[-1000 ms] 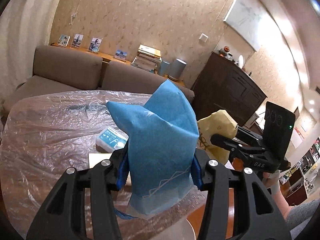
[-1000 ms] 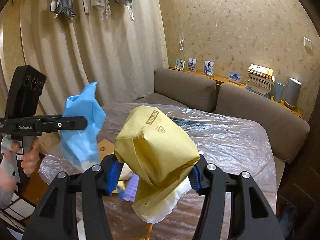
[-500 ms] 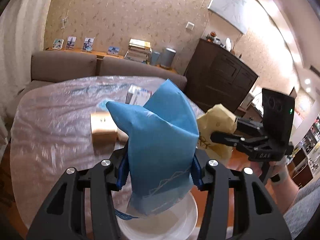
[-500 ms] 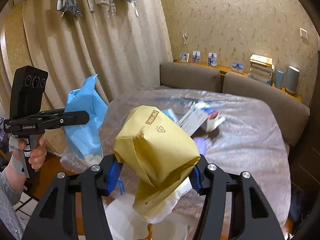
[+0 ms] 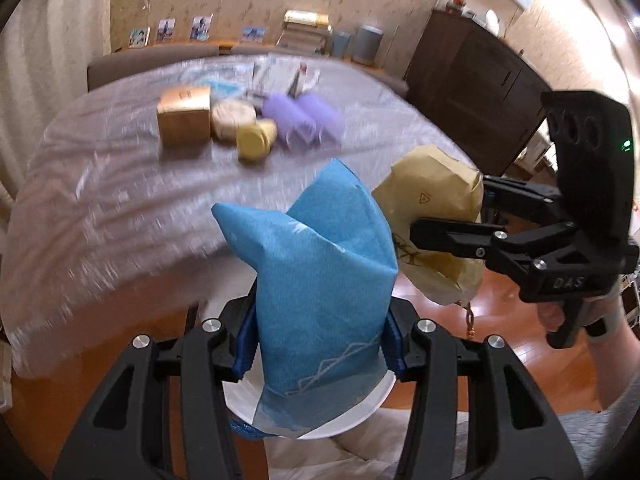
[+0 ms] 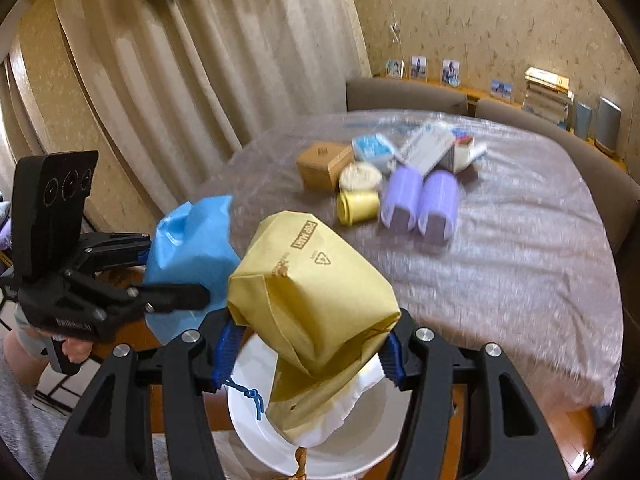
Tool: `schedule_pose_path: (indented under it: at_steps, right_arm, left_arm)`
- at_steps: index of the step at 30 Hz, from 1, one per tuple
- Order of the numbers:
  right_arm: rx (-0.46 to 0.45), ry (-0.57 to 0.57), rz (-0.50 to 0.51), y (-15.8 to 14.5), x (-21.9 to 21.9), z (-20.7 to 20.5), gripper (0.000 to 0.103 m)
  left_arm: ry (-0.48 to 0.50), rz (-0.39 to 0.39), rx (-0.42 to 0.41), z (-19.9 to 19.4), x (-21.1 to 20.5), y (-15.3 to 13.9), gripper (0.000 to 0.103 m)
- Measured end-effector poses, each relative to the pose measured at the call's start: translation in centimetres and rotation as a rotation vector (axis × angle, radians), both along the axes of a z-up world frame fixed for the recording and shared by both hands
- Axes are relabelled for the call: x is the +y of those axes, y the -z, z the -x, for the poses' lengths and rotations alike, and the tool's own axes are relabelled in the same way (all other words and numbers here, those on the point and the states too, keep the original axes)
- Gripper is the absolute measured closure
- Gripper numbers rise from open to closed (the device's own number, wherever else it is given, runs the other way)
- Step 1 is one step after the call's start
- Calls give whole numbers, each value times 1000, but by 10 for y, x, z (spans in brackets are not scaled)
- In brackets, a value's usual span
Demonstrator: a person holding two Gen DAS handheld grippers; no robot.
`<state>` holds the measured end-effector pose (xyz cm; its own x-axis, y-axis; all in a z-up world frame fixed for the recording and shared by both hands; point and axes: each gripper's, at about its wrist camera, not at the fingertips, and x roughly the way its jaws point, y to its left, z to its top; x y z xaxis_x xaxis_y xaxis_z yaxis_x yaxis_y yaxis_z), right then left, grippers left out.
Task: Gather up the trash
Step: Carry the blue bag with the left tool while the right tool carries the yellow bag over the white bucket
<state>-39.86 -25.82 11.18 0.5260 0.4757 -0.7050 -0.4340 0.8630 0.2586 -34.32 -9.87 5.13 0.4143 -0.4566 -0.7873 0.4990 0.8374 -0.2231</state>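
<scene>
Both grippers are tilting further downward than a second ago, so the white bin (image 6: pixel 256 420) that was barely showing is now sitting in plain view beneath the bags, and the clutter on the table is appearing where only bare plastic sheet showed before.

Left gripper (image 5: pixel 320 344) is clamping its blue pads against the sides of a blue bag (image 5: pixel 320 280), jaws standing moderately apart around the bag's bulk. That bag is a soft, matte blue pouch with a folded, pointed top, a thin white line pattern near its lower edge and a blue drawstring dangling below. It is hanging directly over the bin's rim.

Right gripper (image 6: pixel 308 354) is squeezing a yellow bag (image 6: pixel 316 292) between its blue pads, jaws likewise held partly apart by the bag. This bag is a crumpled mustard-yellow pouch carrying a printed label and a triangle symbol, with a white lining showing at its lower end and a brown cord dropping from it. It is hovering above the open mouth of the bin, just beside the blue one.

On the plastic-covered table (image 6: pixel 520 280) a brown box (image 6: pixel 322 164), a yellow cup (image 6: pixel 356 206) and two purple rolls (image 6: pixel 420 204) are lying close together, well apart from the bags.
</scene>
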Motion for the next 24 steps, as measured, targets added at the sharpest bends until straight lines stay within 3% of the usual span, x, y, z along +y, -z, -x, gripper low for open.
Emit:
schedule_pose_path:
  at_steps: [8, 24]
  right_arm:
    - [94, -3, 37, 50, 1, 15, 47]
    - [163, 55, 75, 108, 15, -4, 46]
  left_arm:
    - [-36, -93, 50, 10, -13, 47, 52]
    - [-92, -166, 112, 1, -5, 94, 52]
